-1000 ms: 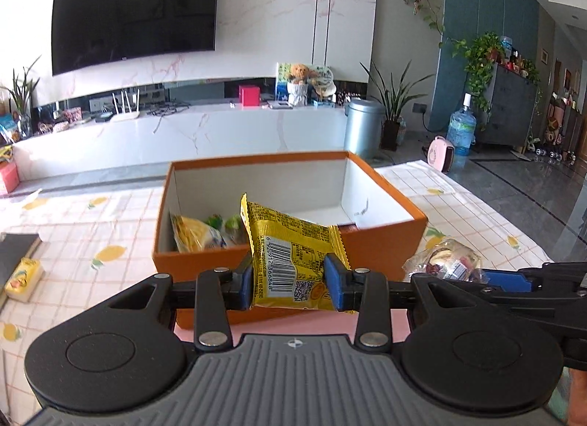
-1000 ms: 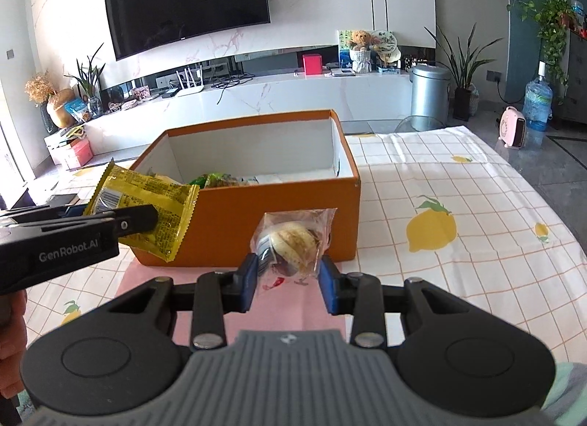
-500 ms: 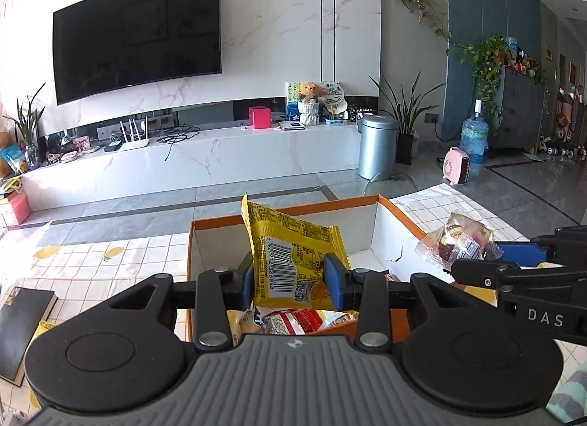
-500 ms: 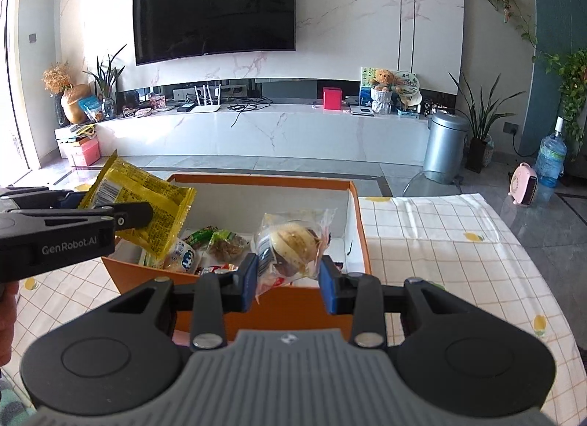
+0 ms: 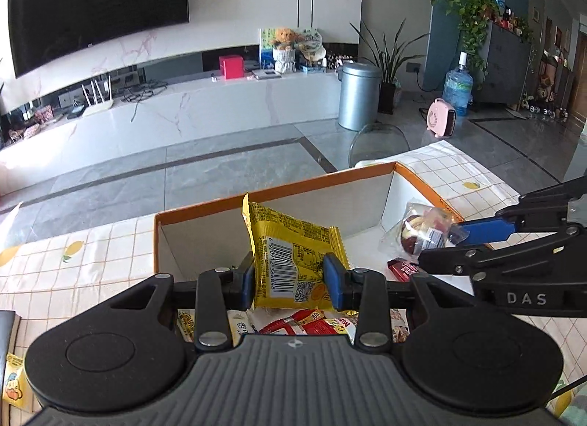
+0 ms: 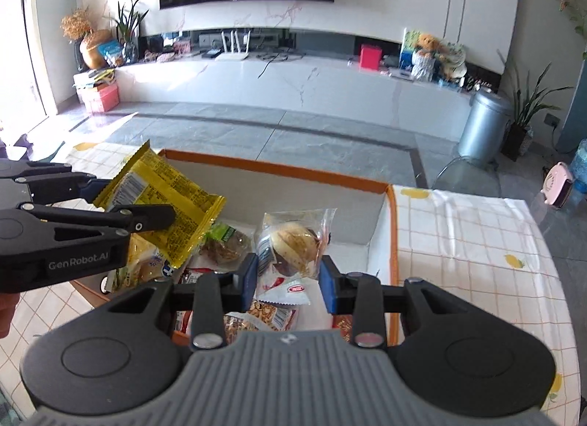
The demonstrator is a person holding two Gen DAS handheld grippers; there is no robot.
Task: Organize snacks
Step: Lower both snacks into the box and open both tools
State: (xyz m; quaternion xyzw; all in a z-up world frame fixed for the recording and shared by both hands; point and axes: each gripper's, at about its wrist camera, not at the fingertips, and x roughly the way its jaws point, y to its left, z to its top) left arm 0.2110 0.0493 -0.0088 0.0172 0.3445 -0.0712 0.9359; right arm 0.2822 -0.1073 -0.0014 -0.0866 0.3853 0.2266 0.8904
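- Snacks are the business here: a yellow packet (image 5: 293, 261) sits mid-frame in the left wrist view, pinched between the blue pads of the left gripper (image 5: 293, 277), which is clamped on its lower half.
- That packet looks light and crinkly, a sealed foil sachet; I judge it slippery at the seams, so the flat middle by the barcode is the sensible place to grip.
- In the right wrist view, the right gripper (image 6: 288, 281) is closed on a clear-wrapped bun (image 6: 295, 246) at centre frame, held by its lower part.
- It seems soft and easy to squash, and the loose film could slide; a gentle hold on the wrapper is probably wiser than a hard squeeze on the cake.
- Both items hang above the orange box (image 6: 393, 242), open-topped with white inner walls.
- Inside, toward the lower left of the right wrist view, lie several small packets (image 6: 271, 314), jumbled; the right end of the floor looks bare.
- Lemon-print tablecloth (image 6: 477, 242) lies under the box.
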